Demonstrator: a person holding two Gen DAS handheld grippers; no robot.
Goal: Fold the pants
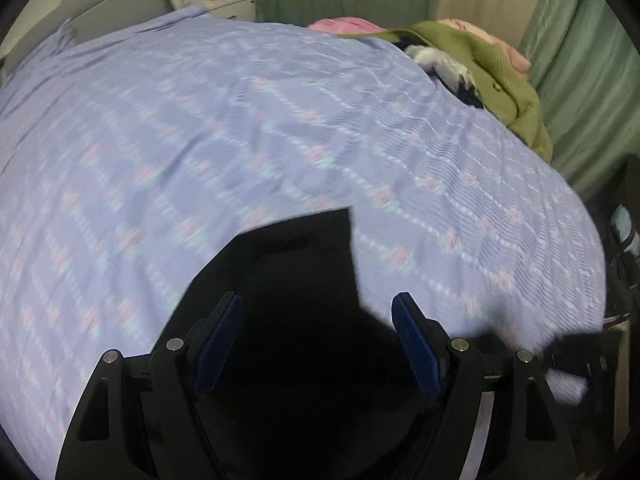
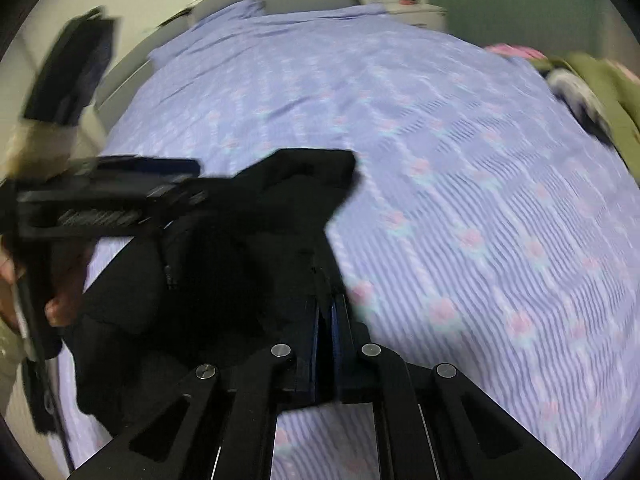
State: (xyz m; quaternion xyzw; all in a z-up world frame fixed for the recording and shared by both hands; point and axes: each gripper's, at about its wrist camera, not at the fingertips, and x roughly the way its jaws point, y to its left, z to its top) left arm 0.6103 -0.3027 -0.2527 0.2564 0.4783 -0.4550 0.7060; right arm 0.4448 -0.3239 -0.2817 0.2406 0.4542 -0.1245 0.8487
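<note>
The black pants [image 1: 304,264] lie bunched on the lavender patterned bedsheet [image 1: 200,128] near its front edge. My left gripper [image 1: 316,308] is open, its blue pads [image 1: 416,344] spread on either side of the black cloth below. In the right wrist view my right gripper [image 2: 326,312] is shut on an edge of the pants [image 2: 248,240], which spread to the left of it. The left gripper also shows in the right wrist view [image 2: 120,196], held by a hand at the left over the pants.
A pile of clothes, an olive green garment [image 1: 504,80] over pink and black-and-white ones, lies at the bed's far right. Green curtains [image 1: 584,80] hang behind. A grey headboard [image 1: 116,4] and a white nightstand [image 1: 232,2] stand at the back.
</note>
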